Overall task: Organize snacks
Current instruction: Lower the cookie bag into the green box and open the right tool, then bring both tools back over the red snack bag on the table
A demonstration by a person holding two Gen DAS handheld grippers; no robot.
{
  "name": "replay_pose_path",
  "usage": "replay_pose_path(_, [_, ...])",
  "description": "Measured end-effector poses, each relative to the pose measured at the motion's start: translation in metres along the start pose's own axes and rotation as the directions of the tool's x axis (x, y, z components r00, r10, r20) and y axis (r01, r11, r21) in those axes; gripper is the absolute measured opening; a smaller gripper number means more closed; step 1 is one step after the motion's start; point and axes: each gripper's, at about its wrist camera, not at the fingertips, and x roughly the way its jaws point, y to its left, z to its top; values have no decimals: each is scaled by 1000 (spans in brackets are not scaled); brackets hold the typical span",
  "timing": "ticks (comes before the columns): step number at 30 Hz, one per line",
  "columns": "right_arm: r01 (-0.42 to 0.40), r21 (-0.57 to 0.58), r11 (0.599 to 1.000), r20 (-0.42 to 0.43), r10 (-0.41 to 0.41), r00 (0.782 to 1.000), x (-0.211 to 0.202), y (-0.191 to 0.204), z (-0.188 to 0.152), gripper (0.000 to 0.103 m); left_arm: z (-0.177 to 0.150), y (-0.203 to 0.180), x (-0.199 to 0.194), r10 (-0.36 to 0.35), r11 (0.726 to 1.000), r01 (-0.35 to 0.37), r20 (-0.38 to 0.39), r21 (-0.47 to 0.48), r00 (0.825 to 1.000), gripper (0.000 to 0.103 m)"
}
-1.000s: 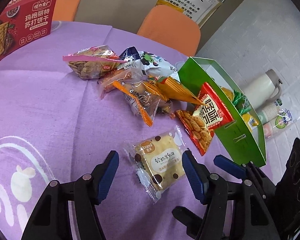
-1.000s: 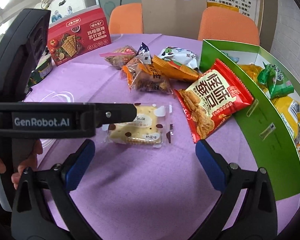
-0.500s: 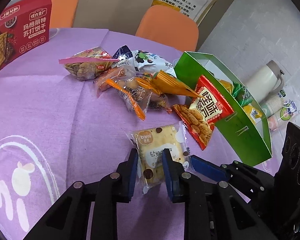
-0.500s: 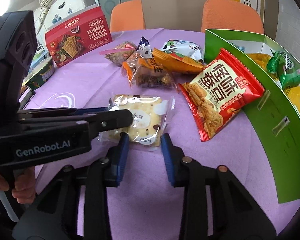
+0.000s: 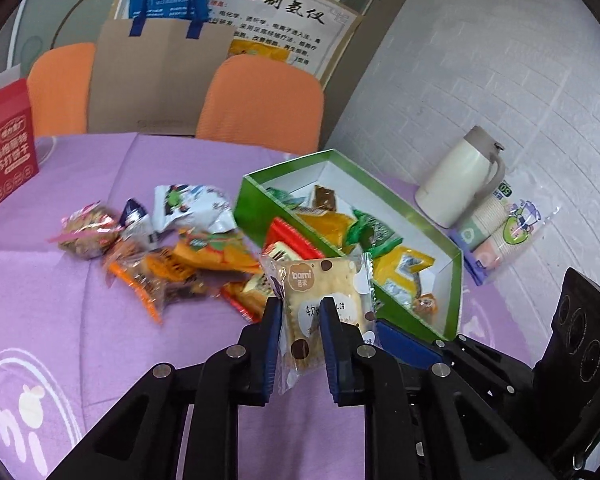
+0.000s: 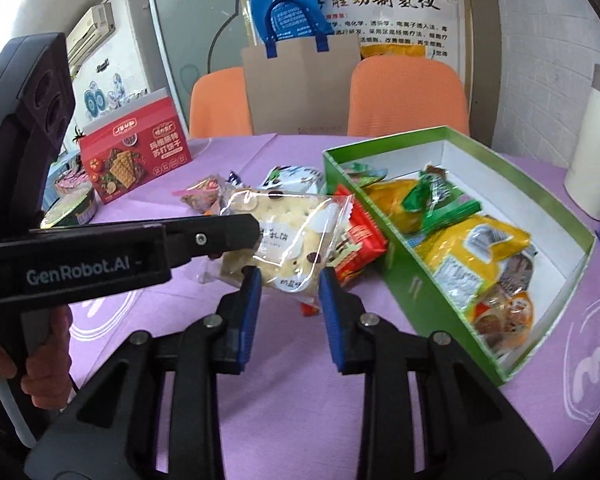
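Observation:
A clear packet of spotted cream crackers (image 5: 320, 284) hangs above the purple tablecloth, gripped from two sides. My left gripper (image 5: 300, 308) is shut on its lower part. In the right wrist view the same packet (image 6: 288, 220) lies flat, and my right gripper (image 6: 288, 276) is shut on its near edge, while the left gripper's black fingers (image 6: 220, 232) clamp its left end. The green snack box (image 5: 260, 204) stands just behind and to the right, and it holds several yellow, green and brown packets. A red packet (image 6: 360, 240) leans on the green box's wall (image 6: 432, 280).
Several loose snack packets (image 5: 172, 264) lie heaped left of the box. A red cracker carton (image 6: 136, 160) stands at the far left beside a round tin (image 6: 68, 212). A white thermos (image 5: 456, 176) and sleeved paper cups (image 5: 500, 224) sit right of the box. Orange chairs (image 5: 260, 104) stand behind the table.
Both grippers stood wide open around the cracker packet on the cloth, then shut on it. Now they have lifted it off the table together, nearer the green box.

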Motion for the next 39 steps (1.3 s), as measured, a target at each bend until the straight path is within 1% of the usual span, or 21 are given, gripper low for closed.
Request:
replay_pose_path(6, [92,72,993,49,-96,994,-27,-49,3,32,22,-54,27,-87,993,88,-16,84,996,19])
replay_pose_path(12, [163,144,976,60,-173,983,-41,-92,4,32,35,-93,60,-151,979,157,-58,129,987,19])
replay_pose_path(17, [196,184,963,61,-210,976,-41,-121,3,32,40,-110,87,-177,972,188,-85,141,980,19])
replay_pose_path(21, [200,222,954,56,-217,975,-37,-142,1,32,42,-119,107,-177,970,191,-101,149,979,19])
replay_pose_path(24, [200,234,951,54,-219,974,-32,-152,-2,36,44,-121,119,-174,971,188,-104,150,979,19])
replay_pose_path(25, [205,231,951,55,-223,973,-30,-153,-2,48,44,-120,120,-169,972,183,-103,148,980,22])
replay_pose_path(26, [214,225,951,61,-233,971,-31,-153,-3,57,44,-118,120,-158,975,171,-97,144,983,28])
replay_pose_path(27, [225,217,950,76,-246,966,-33,-152,-6,70,43,-115,118,-147,978,157,-85,136,986,35])
replay_pose_path(28, [239,205,949,102,-263,959,-37,-150,-7,75,43,-113,115,-137,981,145,-68,128,988,59])
replay_pose_path(29, [247,193,950,119,-273,955,-39,-147,-8,76,42,-111,110,-114,985,118,-42,122,993,79])
replay_pose_path(30, [256,181,949,127,-281,951,-40,-145,-8,81,42,-108,105,-76,990,77,-10,120,997,84])
replay_pose_path(31, [262,176,949,126,-286,950,-40,-144,-8,86,42,-107,101,-50,991,48,12,122,999,87])
replay_pose_path(33, [256,174,951,126,-280,952,-40,-142,-9,87,42,-105,96,-24,990,21,17,141,1000,87])
replay_pose_path(35, [253,172,952,123,-275,953,-39,-139,-8,87,42,-101,90,-14,989,11,16,144,1000,87])
replay_pose_path(39, [246,154,957,129,-266,955,-40,-130,-5,87,42,-94,76,-7,991,1,42,134,999,87])
